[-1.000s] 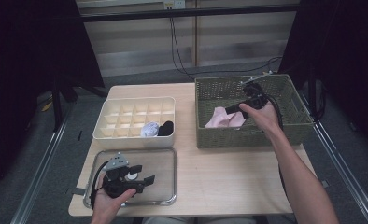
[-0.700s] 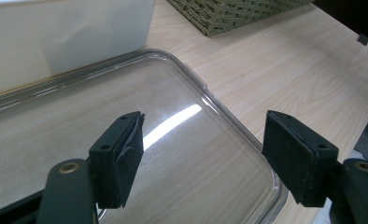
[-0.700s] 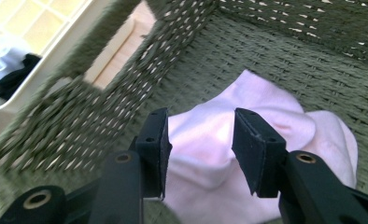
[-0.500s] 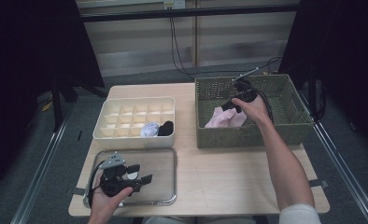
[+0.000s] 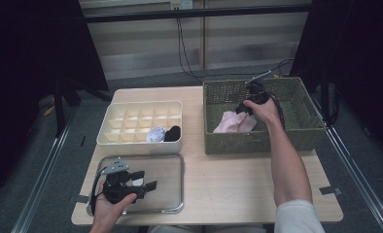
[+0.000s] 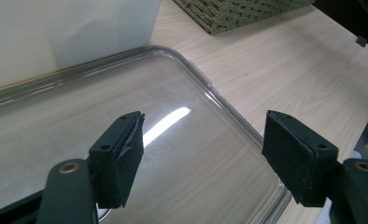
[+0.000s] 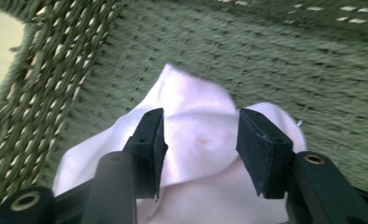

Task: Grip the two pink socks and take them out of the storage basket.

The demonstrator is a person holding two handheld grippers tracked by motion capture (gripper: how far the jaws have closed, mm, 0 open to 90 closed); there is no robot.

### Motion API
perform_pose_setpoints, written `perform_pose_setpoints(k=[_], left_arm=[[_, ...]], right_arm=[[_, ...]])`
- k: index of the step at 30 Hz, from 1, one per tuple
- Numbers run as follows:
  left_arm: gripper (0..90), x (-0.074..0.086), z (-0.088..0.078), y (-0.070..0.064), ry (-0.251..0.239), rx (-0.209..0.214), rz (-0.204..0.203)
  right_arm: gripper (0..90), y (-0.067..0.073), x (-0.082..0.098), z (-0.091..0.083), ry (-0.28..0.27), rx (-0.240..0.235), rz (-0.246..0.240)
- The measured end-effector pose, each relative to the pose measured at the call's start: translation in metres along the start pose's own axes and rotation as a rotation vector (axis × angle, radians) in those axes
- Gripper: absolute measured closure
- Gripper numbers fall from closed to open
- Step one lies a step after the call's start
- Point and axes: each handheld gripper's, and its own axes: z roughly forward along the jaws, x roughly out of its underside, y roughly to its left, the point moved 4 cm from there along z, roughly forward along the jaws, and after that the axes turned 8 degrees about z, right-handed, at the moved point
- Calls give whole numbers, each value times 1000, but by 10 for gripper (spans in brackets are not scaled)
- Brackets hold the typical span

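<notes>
Since a second ago the right tongs (image 5: 242,108) have swung from the right part of the green wicker basket (image 5: 310,130) down toward its left side, onto the pink cloth (image 5: 234,123), and their jaws have just been opening wider; the left tongs (image 5: 143,183) have kept their place over the clear tray (image 5: 176,206).

From the high view, the divided cream organizer box (image 5: 113,141) on the bench (image 5: 228,184) already has a white rolled item (image 5: 155,134) and a black one (image 5: 172,133) side by side in its front compartments, with the other cells looking bare.

Along the left tongs (image 6: 205,154), the jaws stand wide apart with nothing between them, hovering above the tray (image 6: 219,98).

Along the right tongs (image 7: 198,149), the jaws are parted and straddle a raised fold of the pink cloth (image 7: 196,135), which lies on the basket floor near its left wall; the pads do not appear to press on it.

By my reading, two pieces are sorted and this one is about to be pinched; lifting it out and placing it remain.
</notes>
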Motion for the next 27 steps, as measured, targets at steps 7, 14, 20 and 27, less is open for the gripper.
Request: perform_pose_setpoints(k=[7,14,20,27], left_arm=[[291,-1,0,-2,2,3,15],[291,0,2,-3,9,7,23],[291,1,0,0,11,3,24],[291,2,0,3,-4,-11,8]], right_arm=[[548,-1,2,5,33,27,6],[819,2,4,9,69,3,-12],[895,6,5,3,43,-30,-29],[897,15,5,-8,19,-79,-41]])
